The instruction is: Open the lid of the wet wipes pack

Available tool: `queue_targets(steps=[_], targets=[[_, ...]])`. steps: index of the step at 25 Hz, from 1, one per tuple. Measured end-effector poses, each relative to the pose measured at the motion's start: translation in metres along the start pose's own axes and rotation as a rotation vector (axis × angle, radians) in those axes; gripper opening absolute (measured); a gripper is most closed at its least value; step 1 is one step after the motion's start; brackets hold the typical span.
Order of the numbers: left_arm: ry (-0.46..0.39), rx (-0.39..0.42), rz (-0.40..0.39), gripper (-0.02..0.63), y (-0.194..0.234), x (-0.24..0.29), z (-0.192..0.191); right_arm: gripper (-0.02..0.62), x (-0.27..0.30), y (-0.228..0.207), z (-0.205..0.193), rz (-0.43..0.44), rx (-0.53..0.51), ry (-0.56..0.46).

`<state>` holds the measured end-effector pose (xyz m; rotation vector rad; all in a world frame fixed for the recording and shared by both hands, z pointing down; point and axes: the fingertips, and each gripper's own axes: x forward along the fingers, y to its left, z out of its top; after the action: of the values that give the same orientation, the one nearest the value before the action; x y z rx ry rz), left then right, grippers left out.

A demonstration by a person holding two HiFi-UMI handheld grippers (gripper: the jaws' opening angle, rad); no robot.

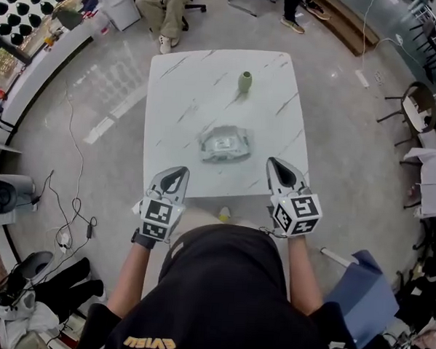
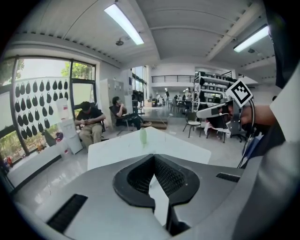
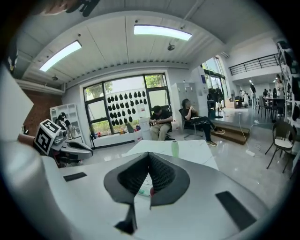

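Observation:
The wet wipes pack (image 1: 224, 145) lies flat in the middle of the white marble table (image 1: 179, 88), its white lid facing up and closed. My left gripper (image 1: 180, 170) hovers over the table's near edge, left of the pack and apart from it, shut and holding nothing. My right gripper (image 1: 272, 163) hangs to the pack's right, also shut and empty. In the left gripper view the jaws (image 2: 153, 156) meet at their tips. In the right gripper view the jaws (image 3: 148, 153) are together, with a strip of the pack (image 3: 142, 191) showing below them.
A small green bottle (image 1: 245, 81) stands toward the table's far side. Seated people (image 1: 162, 10) are beyond the table. Cables (image 1: 71, 199) trail on the floor at left. Chairs (image 1: 418, 108) and a blue object (image 1: 365, 287) are at right.

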<state>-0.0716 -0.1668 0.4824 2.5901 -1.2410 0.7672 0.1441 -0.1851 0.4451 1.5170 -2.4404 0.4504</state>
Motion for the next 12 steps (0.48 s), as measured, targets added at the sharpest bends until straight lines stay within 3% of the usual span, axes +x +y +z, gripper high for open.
queue_targets(steps=[12], targets=[[-0.034, 0.034, 0.018, 0.018, 0.000, 0.002, 0.018, 0.002, -0.019, -0.011, 0.002, -0.028, -0.018, -0.013]])
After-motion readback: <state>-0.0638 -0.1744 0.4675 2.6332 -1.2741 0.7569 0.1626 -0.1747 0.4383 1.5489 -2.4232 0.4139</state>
